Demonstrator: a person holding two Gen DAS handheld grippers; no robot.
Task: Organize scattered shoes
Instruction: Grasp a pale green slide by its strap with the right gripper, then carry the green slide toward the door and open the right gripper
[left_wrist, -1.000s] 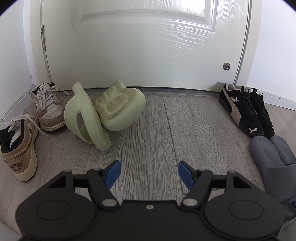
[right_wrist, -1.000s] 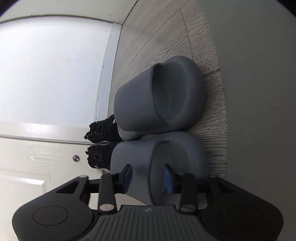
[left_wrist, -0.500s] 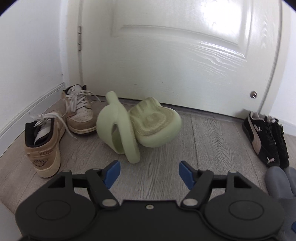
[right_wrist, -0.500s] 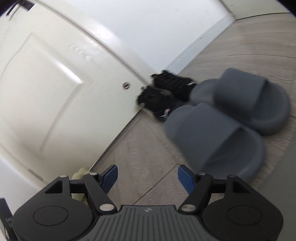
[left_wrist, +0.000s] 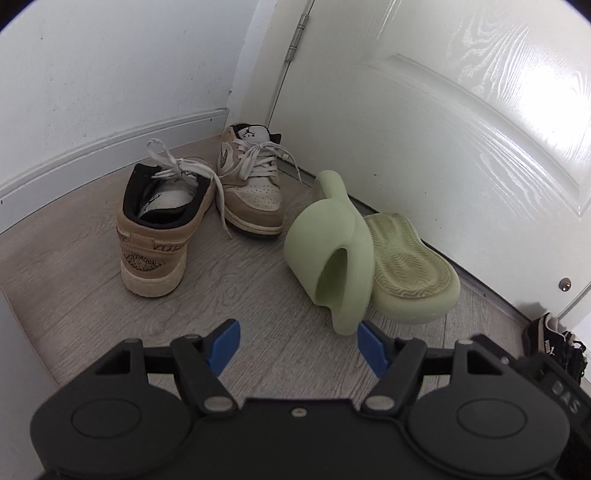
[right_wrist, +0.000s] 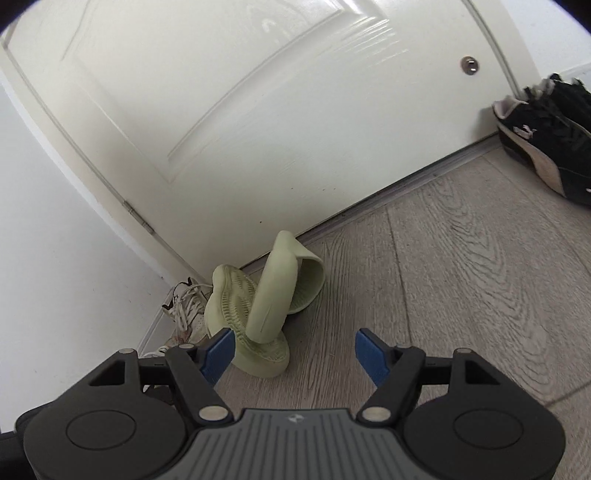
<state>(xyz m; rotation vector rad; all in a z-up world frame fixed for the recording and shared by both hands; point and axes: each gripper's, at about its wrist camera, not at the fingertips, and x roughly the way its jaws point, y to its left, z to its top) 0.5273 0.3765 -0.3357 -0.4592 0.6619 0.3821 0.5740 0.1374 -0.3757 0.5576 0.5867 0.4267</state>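
A: Both grippers, left (left_wrist: 297, 345) and right (right_wrist: 293, 356), jaws released, nothing between. Green slides (left_wrist: 369, 258) tangled at door (left_wrist: 443, 110), 1 o'clock.

B: Risky grabbing the tipped one; could drag its mate or bump sneakers (left_wrist: 207, 206) at 11.

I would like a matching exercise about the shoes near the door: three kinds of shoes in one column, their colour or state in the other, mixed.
Things:
1. slides
2. laced sneakers
3. low sneakers

States:
A. black, beside the door's right edge
B. tan and white, in the corner by the hinge
C. pale green, tipped over, one sole showing

Pairs: 1-C, 2-B, 3-A
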